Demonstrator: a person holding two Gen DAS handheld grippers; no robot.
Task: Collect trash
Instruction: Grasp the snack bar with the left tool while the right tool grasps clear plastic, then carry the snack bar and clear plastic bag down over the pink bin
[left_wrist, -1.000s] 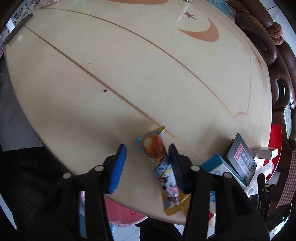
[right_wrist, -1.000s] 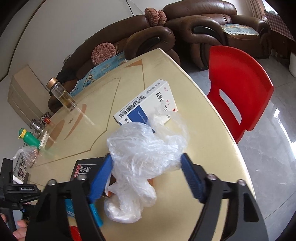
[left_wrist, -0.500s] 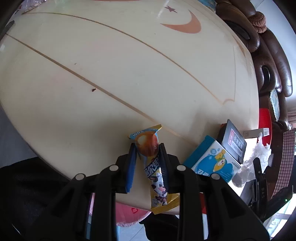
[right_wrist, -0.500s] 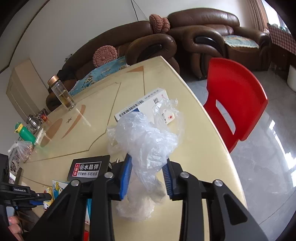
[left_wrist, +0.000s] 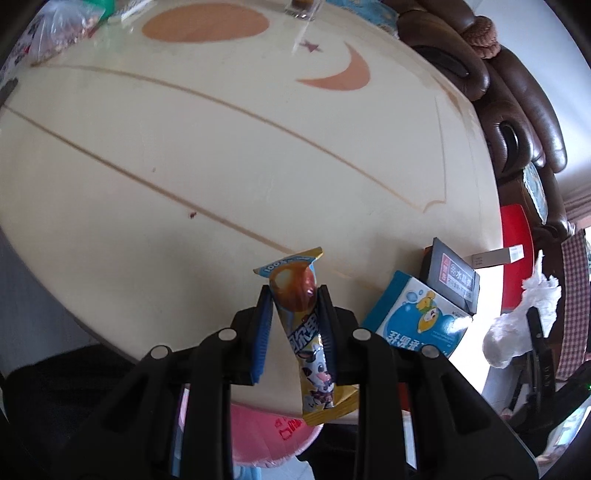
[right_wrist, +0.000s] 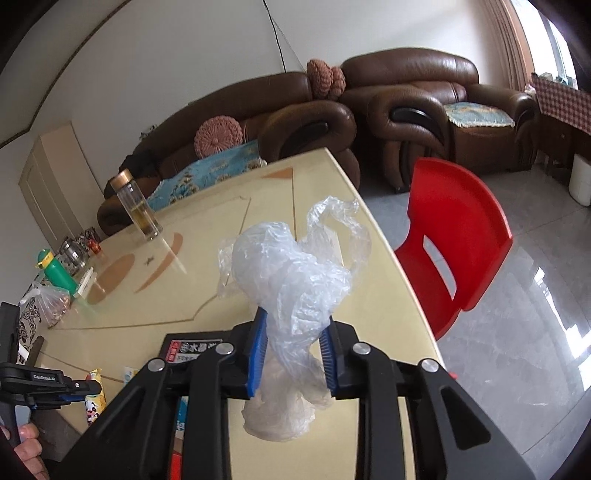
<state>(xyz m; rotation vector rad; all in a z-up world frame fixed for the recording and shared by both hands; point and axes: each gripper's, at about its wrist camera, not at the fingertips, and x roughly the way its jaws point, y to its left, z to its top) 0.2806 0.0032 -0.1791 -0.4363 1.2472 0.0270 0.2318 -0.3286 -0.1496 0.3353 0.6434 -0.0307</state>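
a person clearing a cream tabletop (left_wrist: 155, 155) works with both hands at once. the left gripper (left_wrist: 293, 314) is clamped on a yellow snack wrapper (left_wrist: 301, 325) at lower centre of the left wrist view, its pads pressing the printed sleeve just below the wrapper's top seal, while the wrapper's tail hangs over the tabletop's near edge. the right gripper (right_wrist: 291, 345) has its jaws closing on a crumpled clear plastic bag (right_wrist: 295, 280) at centre of the right wrist view; the pads pinch the bag's narrow waist, with loose film ballooning above and a lump sagging below.

to do this step well, it seems wise to keep both grips firm and raise the pieces straight off the tabletop before carrying them away; the film is slippery and could slide out, and the wrapper's long tail could snag on the edge.

the left wrist view alone shows a pink rim (left_wrist: 266, 439) under the tabletop's edge at lower centre, possibly a bin, though that cannot be confirmed, plus a blue-and-white cartoon box (left_wrist: 417, 325) and a black box (left_wrist: 452, 275) at right. the right wrist view alone shows a red chair (right_wrist: 458, 236), brown sofas (right_wrist: 295, 107) and a glass bottle (right_wrist: 138, 208) at upper left.
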